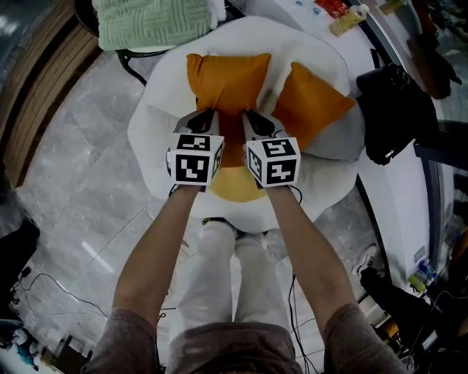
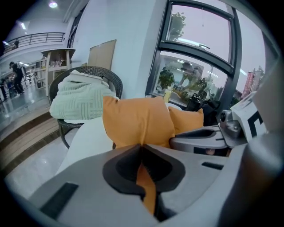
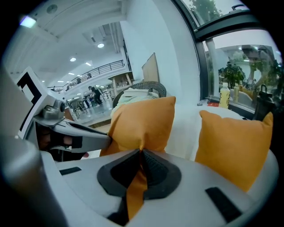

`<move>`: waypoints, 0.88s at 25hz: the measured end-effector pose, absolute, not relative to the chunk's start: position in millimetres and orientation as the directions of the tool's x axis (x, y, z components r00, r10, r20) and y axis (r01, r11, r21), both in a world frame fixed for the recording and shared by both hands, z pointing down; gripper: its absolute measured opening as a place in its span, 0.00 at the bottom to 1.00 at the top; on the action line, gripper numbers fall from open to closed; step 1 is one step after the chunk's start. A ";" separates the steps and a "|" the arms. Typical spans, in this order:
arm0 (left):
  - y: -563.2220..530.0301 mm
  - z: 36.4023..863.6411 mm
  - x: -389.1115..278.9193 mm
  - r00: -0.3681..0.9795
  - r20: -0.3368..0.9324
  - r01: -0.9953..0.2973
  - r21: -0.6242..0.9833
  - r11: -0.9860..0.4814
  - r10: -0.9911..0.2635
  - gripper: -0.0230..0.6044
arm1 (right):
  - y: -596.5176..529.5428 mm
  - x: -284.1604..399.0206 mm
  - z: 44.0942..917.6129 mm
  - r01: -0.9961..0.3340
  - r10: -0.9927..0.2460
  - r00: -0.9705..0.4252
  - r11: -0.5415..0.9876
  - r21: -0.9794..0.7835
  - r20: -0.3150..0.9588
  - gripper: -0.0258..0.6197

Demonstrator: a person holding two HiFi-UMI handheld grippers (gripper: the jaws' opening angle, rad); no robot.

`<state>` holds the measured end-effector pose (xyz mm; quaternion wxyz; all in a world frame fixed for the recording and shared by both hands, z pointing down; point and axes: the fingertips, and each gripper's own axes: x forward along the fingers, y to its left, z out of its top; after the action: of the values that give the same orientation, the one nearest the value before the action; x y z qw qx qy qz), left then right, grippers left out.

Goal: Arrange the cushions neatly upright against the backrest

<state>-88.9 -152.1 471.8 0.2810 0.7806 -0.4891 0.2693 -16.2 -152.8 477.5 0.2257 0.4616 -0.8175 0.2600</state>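
the orange cushion (image 1: 227,80) stands upright over the seat of the white armchair (image 1: 157,124), its top edge towards the backrest. you hold it by its lower edge with both grippers, side by side and near each other. the left gripper (image 1: 207,120) has its fingers pressed together on a fold of the orange fabric, which runs down between the pads in the left gripper view. the right gripper (image 1: 252,120) pinches the same edge just to the right, its fingers likewise closed on a strip of the fabric. whether the cushion's bottom touches the seat, you cannot tell.

the second orange cushion (image 1: 311,102) leans at an angle on the right side of the armchair, just beside the first. a yellow cushion (image 1: 234,186) lies on the front of the seat under your grippers. behind the armchair stands a wicker chair (image 2: 111,82) with a green blanket (image 1: 150,22) heaped on it. a black bag (image 1: 391,109) sits on the white bench (image 1: 409,212) to the right, and grey marble floor (image 1: 80,168) surrounds it all.
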 end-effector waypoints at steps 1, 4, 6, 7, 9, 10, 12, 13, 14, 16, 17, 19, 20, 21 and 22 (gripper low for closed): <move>-156.3 480.5 -87.3 0.379 0.696 -0.913 0.175 -0.368 -0.610 0.06 | -156.3 -14.6 486.0 -0.875 -0.642 -0.468 0.435 -0.214 0.608 0.09; -169.2 506.3 -83.5 0.390 0.691 -0.910 0.188 -0.369 -0.609 0.06 | -167.8 -10.2 512.0 -0.880 -0.656 -0.461 0.426 -0.212 0.598 0.09; -178.0 521.1 -82.4 0.395 0.685 -0.909 0.196 -0.368 -0.612 0.06 | -175.8 -8.6 526.8 -0.882 -0.667 -0.458 0.423 -0.207 0.587 0.09; -181.8 527.8 -81.6 0.398 0.684 -0.907 0.196 -0.372 -0.611 0.06 | -179.6 -7.8 533.7 -0.884 -0.672 -0.454 0.420 -0.205 0.585 0.09; -187.4 539.8 -80.0 0.404 0.686 -0.903 0.191 -0.386 -0.606 0.06 | -185.8 -6.7 546.7 -0.888 -0.674 -0.448 0.411 -0.206 0.587 0.09; -189.1 545.6 -80.1 0.404 0.688 -0.902 0.188 -0.390 -0.603 0.06 | -187.5 -7.0 552.7 -0.887 -0.670 -0.450 0.412 -0.209 0.590 0.09; -189.5 557.7 -82.4 0.398 0.697 -0.903 0.184 -0.388 -0.596 0.06 | -187.7 -9.7 563.6 -0.880 -0.655 -0.461 0.427 -0.211 0.598 0.09; -188.6 563.3 -83.9 0.395 0.702 -0.904 0.183 -0.386 -0.593 0.06 | -186.7 -11.1 568.5 -0.875 -0.648 -0.468 0.436 -0.211 0.601 0.09; -187.3 567.8 -84.9 0.393 0.704 -0.905 0.181 -0.385 -0.592 0.06 | -185.6 -12.0 572.4 -0.872 -0.644 -0.473 0.441 -0.213 0.602 0.09; -186.0 572.4 -85.8 0.390 0.701 -0.907 0.179 -0.382 -0.597 0.06 | -184.6 -12.7 576.3 -0.872 -0.647 -0.475 0.438 -0.219 0.596 0.09; -186.2 573.4 -86.2 0.389 0.701 -0.908 0.180 -0.379 -0.598 0.06 | -184.6 -13.1 576.9 -0.873 -0.650 -0.474 0.433 -0.222 0.594 0.09; -186.9 574.0 -86.5 0.386 0.704 -0.910 0.187 -0.369 -0.596 0.07 | -184.2 -14.2 577.0 -0.875 -0.648 -0.469 0.433 -0.217 0.600 0.10; -186.6 573.6 -86.4 0.386 0.707 -0.911 0.192 -0.365 -0.593 0.07 | -183.3 -14.6 576.5 -0.875 -0.643 -0.467 0.436 -0.211 0.606 0.10; -185.7 572.8 -86.5 0.385 0.710 -0.912 0.195 -0.362 -0.589 0.08 | -182.0 -14.6 575.5 -0.874 -0.637 -0.466 0.440 -0.206 0.614 0.10; -184.3 571.6 -86.8 0.384 0.714 -0.912 0.195 -0.360 -0.585 0.09 | -180.6 -14.1 574.2 -0.873 -0.630 -0.465 0.444 -0.203 0.623 0.10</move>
<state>-86.8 -184.3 571.6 0.2965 0.7772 -0.4816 0.2759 -14.1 -180.6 574.2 0.2362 0.4602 -0.8161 0.2576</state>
